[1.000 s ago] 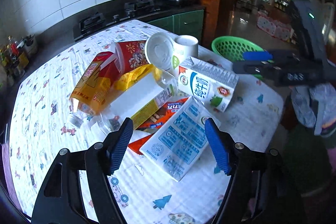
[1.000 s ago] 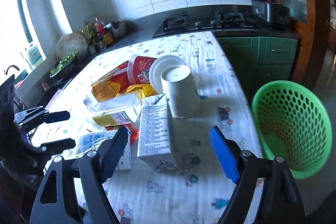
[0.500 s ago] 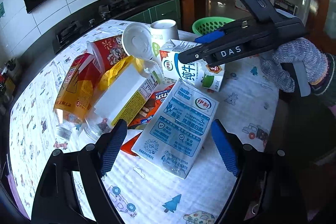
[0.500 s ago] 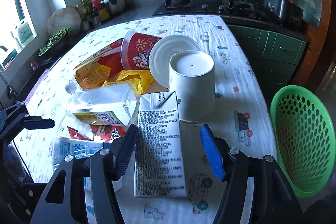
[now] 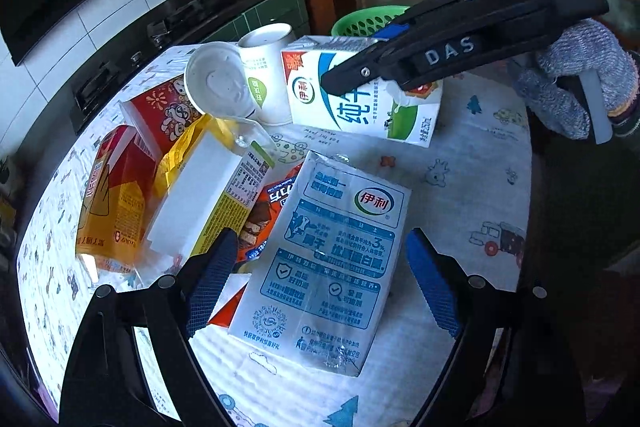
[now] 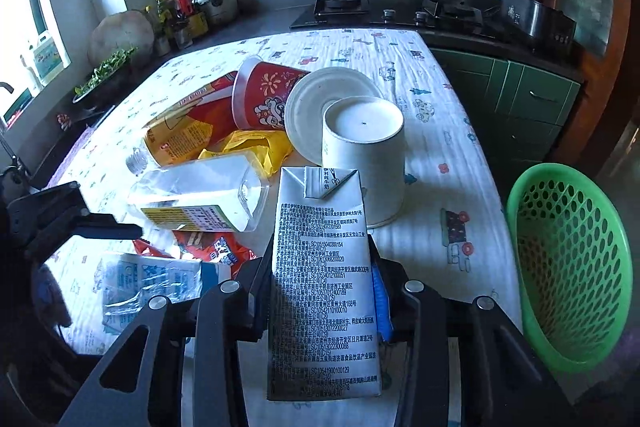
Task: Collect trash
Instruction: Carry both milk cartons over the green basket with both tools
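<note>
My right gripper (image 6: 320,291) is shut on the upright white milk carton (image 6: 322,287), its jaws against both sides; the same carton (image 5: 360,95) shows in the left wrist view under the right gripper (image 5: 360,75). My left gripper (image 5: 316,283) is open, its jaws straddling a flat blue-and-white milk pouch (image 5: 328,267) lying on the table. The green basket (image 6: 572,267) stands off the table's right edge. Other trash lies in a pile: a white paper cup (image 6: 364,163), a red cup (image 6: 264,99), a clear bottle (image 6: 200,195).
The table has a white patterned cloth (image 6: 440,131). A white lid (image 6: 316,107), an orange-yellow bottle (image 5: 116,203), a yellow wrapper (image 6: 256,147) and a red snack wrapper (image 5: 272,207) lie in the pile. A stove counter (image 6: 400,15) runs behind.
My right gripper has moved forward and closed on the upright milk carton. My left gripper has moved closer over the blue-and-white pouch and stays open.
</note>
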The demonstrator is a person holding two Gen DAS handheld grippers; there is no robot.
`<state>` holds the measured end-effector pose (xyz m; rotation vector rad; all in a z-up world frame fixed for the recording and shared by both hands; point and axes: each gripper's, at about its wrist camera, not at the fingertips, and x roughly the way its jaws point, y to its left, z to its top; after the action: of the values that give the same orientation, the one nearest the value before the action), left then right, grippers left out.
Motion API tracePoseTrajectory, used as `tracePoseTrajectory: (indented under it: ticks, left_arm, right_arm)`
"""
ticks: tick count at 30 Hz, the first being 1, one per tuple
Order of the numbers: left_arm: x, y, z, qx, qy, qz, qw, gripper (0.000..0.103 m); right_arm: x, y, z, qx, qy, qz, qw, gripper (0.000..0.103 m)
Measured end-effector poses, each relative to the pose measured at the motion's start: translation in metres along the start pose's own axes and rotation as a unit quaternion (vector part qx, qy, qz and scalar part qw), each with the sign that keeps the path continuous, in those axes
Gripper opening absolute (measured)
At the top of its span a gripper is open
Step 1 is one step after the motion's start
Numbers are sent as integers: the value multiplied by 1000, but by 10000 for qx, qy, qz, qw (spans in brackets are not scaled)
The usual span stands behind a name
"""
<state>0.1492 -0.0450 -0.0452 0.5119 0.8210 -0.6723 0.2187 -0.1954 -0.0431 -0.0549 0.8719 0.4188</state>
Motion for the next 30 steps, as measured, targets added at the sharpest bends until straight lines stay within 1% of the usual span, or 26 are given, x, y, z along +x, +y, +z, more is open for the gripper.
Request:
tracePoseTrajectory:
  ticks: [3,7,9,10,11,15,16,19,23,27,30]
  left_arm:
    - [6,-1,0,85,75,4,9999,84]
    - [10,0,-1,65,139,-28,9999,84]
    - [11,-2,-1,57,155,-23,9999,78]
    - [11,-3,-1,59,161,-42,9998,73]
    - [11,-4,-1,57,158,-50,9998,72]
    - [8,-12,-1,100,79,118,9998,70]
    - [6,-13,0,53,66,153,9998,69]
    - [-3,-15,5,-153,-66,85,9998,67]
    - [-12,-12,14,-413,-214,-11,9989,67]
    - [-22,-10,30,-681,-412,-161,9967,67]
    - [-25,-10,48,-813,-580,-203,9948,67]
  right_arm:
    - [-13,-6,-2,97,-71,5,9999,38]
    - [-28,-13,-7,172,-162,-91,9997,38]
    - [-34,-18,-9,224,-198,-140,9995,38]
    - [-37,-21,-10,258,-221,-175,9993,38]
    - [-41,-26,-12,306,-249,-220,9990,38]
    - [-53,-48,-18,528,-319,-391,9973,38]
    - [-57,-56,-19,605,-344,-456,9965,38]
    - [-69,-78,-23,769,-435,-656,9939,38]
    - [-85,-122,-26,1084,-562,-1058,9869,38]
    - [-91,-170,-31,1380,-563,-1489,9776,38]
    - [-87,-203,-36,1584,-534,-1689,9714,38]
